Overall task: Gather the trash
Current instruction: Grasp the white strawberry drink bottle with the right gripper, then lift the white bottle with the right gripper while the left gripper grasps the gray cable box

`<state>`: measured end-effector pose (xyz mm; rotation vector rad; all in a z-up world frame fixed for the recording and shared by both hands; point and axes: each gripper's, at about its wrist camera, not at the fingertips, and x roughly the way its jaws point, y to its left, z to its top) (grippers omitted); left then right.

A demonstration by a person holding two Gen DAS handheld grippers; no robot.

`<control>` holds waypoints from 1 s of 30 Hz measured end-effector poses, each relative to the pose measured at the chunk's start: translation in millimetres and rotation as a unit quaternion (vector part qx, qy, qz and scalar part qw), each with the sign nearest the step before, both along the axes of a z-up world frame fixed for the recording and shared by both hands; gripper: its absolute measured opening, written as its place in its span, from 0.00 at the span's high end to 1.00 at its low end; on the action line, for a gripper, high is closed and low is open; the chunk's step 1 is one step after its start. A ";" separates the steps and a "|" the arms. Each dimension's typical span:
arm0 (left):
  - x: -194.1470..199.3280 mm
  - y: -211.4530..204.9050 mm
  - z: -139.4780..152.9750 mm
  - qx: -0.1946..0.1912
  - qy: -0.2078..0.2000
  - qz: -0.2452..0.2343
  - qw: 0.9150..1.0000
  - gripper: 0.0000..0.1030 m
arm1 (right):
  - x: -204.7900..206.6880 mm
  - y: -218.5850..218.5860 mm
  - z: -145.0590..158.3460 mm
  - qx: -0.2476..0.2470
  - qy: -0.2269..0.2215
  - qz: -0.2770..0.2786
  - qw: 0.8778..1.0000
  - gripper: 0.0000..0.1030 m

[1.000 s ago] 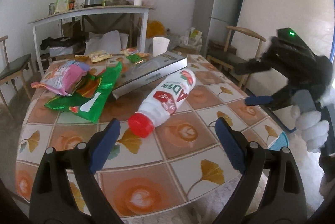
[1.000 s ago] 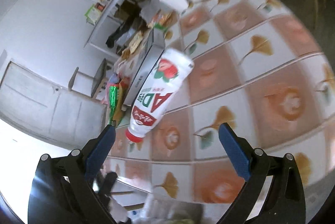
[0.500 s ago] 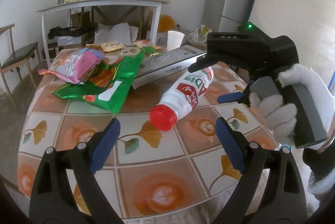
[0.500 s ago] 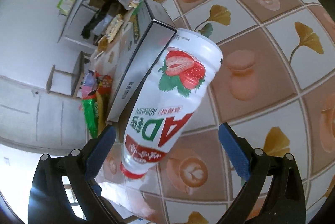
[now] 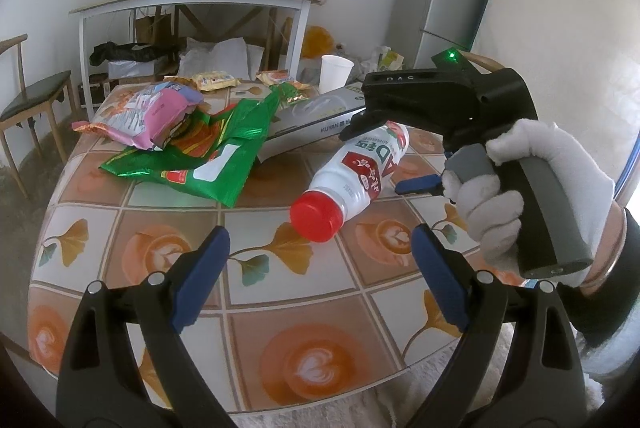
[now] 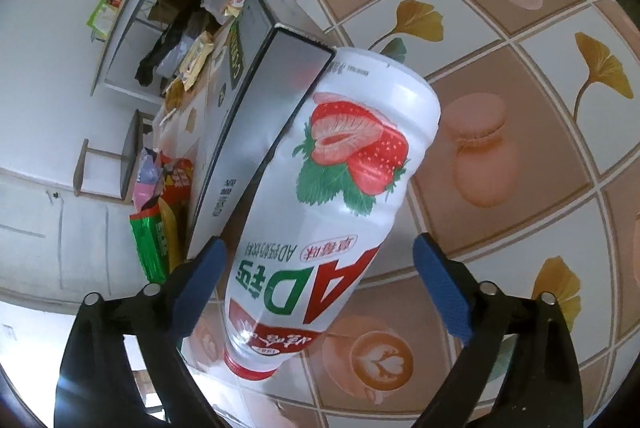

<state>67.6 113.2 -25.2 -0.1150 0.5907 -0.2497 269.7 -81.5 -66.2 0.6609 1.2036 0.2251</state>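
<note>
Since the earlier frames, the right gripper had swung in over the table and dropped close over the bottle, its jaws just starting to close from fully wide. The left gripper had barely shifted.

Nearest in the right wrist view, the bottle lay on its side between the two blue pads. The jaws were spread and neither pad pressed on it; the left pad sat just beside the label, the right pad stood clear. The red cap pointed toward the left gripper, whose jaws hung released and empty just short of it.

Farther back, the bottle's base rested against a long grey box. Beyond lay a green wrapper, a pink packet, small snack packets and a white paper cup.

Judging by this, nothing seemed collected yet; the bottle was about to be gripped, and all the other litter remained.
</note>
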 end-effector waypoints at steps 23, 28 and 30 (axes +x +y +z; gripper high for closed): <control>3.7 -8.3 -4.5 -0.002 0.013 -0.008 1.000 0.15 | -17.1 -66.8 1.6 0.012 -0.011 0.010 1.000 0.35; 1.9 -11.6 -3.3 -0.004 0.011 -0.011 1.000 0.15 | -27.8 -94.2 15.5 -0.069 -0.017 0.028 0.997 0.35; 0.7 -13.9 -2.5 -0.003 0.010 -0.013 1.000 0.15 | -32.5 -101.6 19.8 -0.104 -0.022 0.037 0.994 0.35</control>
